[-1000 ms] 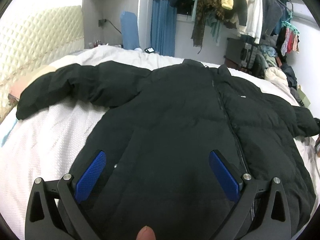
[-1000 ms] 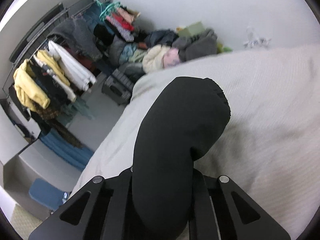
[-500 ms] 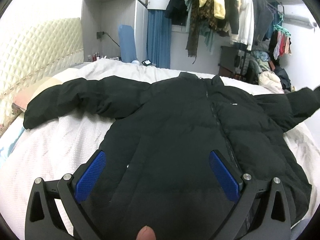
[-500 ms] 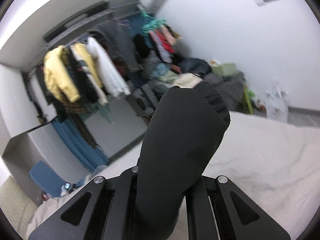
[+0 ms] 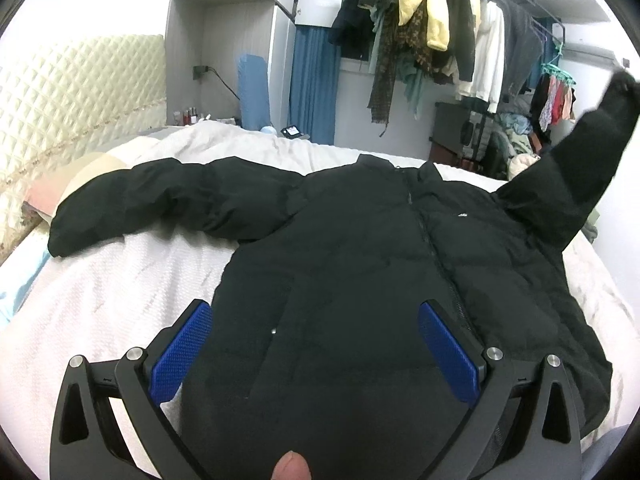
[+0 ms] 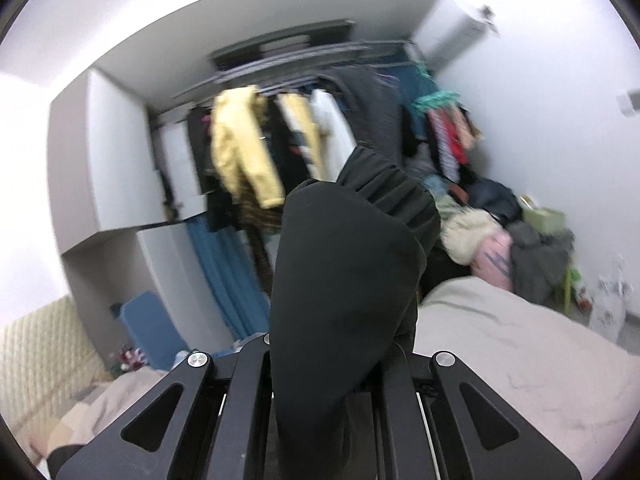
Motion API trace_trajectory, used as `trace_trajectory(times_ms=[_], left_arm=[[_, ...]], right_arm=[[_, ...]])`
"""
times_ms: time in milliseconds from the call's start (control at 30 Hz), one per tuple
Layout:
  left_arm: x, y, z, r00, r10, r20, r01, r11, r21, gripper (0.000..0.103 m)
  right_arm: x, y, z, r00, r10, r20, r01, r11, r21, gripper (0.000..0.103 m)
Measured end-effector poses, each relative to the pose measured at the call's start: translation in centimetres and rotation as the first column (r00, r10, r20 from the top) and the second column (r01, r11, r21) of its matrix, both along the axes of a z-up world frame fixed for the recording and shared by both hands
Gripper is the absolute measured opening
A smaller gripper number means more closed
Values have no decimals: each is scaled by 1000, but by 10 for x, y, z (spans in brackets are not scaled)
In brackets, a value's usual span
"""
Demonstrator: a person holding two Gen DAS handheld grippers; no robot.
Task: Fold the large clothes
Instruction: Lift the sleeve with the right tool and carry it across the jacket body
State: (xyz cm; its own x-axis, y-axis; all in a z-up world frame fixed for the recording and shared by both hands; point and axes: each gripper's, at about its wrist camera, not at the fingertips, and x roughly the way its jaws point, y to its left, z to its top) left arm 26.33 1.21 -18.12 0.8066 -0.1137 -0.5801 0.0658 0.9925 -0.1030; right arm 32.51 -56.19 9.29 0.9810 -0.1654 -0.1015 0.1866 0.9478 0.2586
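bed (image 5: pixel 120 288) | quilted headboard (image 5: pixel 72 92) | blue curtain (image 5: pixel 314 84) | hanging clothes (image 5: pixel 436 36) | clothes pile (image 6: pixel 508 240)

White walls enclose a bedroom where a bed (image 5: pixel 120 280) with a cream quilted headboard (image 5: pixel 80 92) faces a crowded clothes rail (image 5: pixel 460 20), a blue curtain (image 5: pixel 314 84), grey cabinets (image 5: pixel 224 8) and an air conditioner (image 6: pixel 452 36).

Even, shadowless indoor light; heavy fisheye bending with dark corners; motion blur across the right wrist view.

Home bedroom: bed (image 5: pixel 120 288), quilted headboard (image 5: pixel 80 92), crowded clothes rail (image 5: pixel 460 40), apparently laundry heap (image 6: pixel 500 240).
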Motion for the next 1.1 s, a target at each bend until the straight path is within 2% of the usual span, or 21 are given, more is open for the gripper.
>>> trace_trajectory(times_ms=[133, 267, 433, 567, 700, 800, 933, 1100], left_arm=[[-3, 7, 2, 1000, 0, 14, 0, 1000, 2, 103], [-2, 16, 1, 1000, -2, 18, 2, 1000, -1, 103], [0, 27, 1, 1000, 4, 23, -4, 1000, -11, 103], [-3, 33, 1, 998, 1, 69, -2, 1000, 25, 103], [-4, 39, 5, 992, 15, 122, -23, 998, 66, 103], [3, 49, 2, 995, 25, 94, -28, 999, 24, 103], [14, 62, -5, 998, 36, 52, -36, 999, -17, 103], [19, 67, -11, 999, 36, 38, -35, 999, -36, 103]], right_arm=[[12, 68, 16, 998, 68, -3, -68, 993, -96, 5], [28, 132, 17, 991, 134, -27, -137, 976, -172, 6], [53, 221, -7, 969, 235, -82, -248, 939, -238, 6], [70, 274, -36, 945, 306, -115, -326, 916, -233, 7], [92, 323, -85, 909, 380, -174, -409, 893, -190, 8], [104, 356, -120, 879, 418, -230, -460, 871, -173, 9], [114, 402, -185, 820, 471, -324, -537, 829, -154, 10], [120, 434, -254, 758, 495, -425, -595, 792, -138, 10]])
